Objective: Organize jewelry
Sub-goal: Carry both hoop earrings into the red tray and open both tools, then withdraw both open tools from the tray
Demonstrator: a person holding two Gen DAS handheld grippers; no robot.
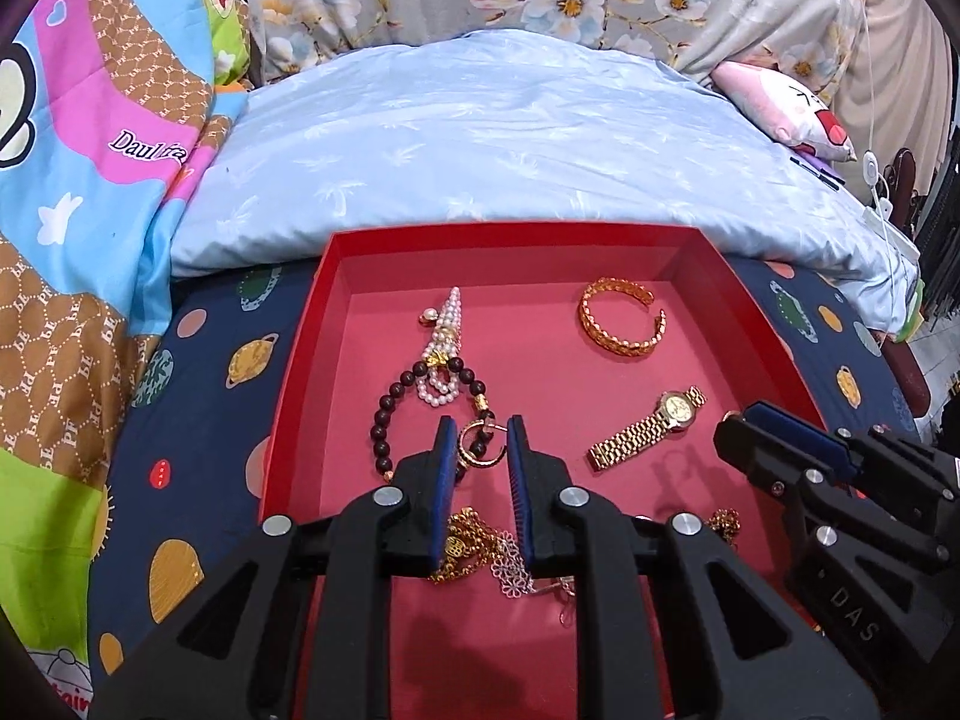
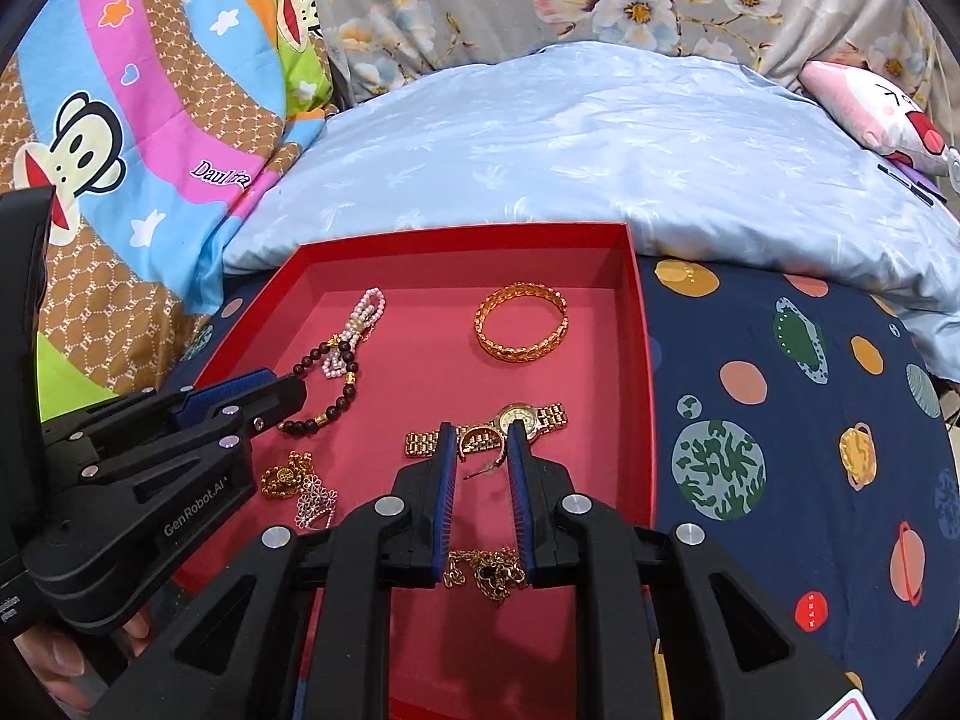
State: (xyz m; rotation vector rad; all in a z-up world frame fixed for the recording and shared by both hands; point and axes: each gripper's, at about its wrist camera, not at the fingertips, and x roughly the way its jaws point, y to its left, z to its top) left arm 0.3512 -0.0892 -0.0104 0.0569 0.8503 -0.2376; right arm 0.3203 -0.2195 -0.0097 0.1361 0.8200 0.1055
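Observation:
A red tray lies on the bed and holds jewelry. Inside are a gold bangle, a gold watch, a dark bead bracelet and a pearl strand. Gold chains and a silver flower piece lie near the front. My left gripper is open, jaws either side of a gold ring. My right gripper is open over another gold ring and the watch band.
The tray rests on a navy planet-print sheet. A pale blue pillow lies behind it, a colourful monkey-print quilt to the left and a pink plush at the far right.

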